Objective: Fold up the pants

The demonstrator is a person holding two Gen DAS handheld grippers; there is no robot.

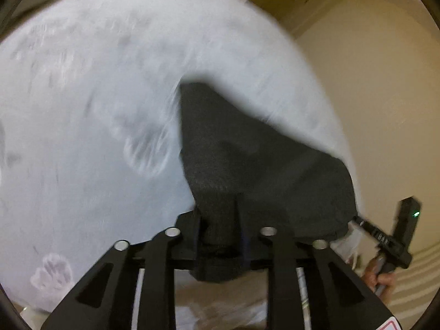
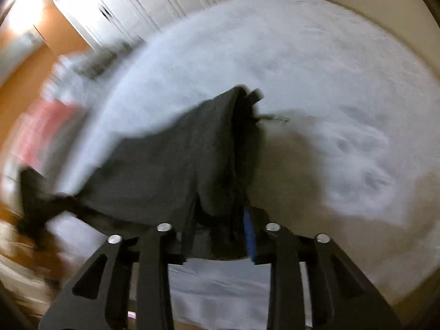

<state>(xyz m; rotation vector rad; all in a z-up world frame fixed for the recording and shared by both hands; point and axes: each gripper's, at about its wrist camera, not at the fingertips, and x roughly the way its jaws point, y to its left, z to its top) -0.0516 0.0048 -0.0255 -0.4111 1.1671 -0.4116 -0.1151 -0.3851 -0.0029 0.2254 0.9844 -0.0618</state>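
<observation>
Dark charcoal pants (image 1: 247, 159) hang in the air above a bed with a pale paw-print cover (image 1: 82, 110). My left gripper (image 1: 220, 225) is shut on one bunched edge of the pants. My right gripper (image 2: 220, 225) is shut on another part of the pants (image 2: 170, 165), and the cloth stretches away to the left. The right gripper (image 1: 365, 227) also shows in the left wrist view, at the pants' far right corner, held by a hand (image 1: 379, 277). Both views are blurred by motion.
The bed cover (image 2: 302, 68) fills most of both views. White closet doors (image 2: 137, 8) and an orange wall (image 2: 41, 63) stand behind the bed. A pink item (image 2: 44, 129) lies at the bed's left. A cream wall (image 1: 371, 82) is on the right.
</observation>
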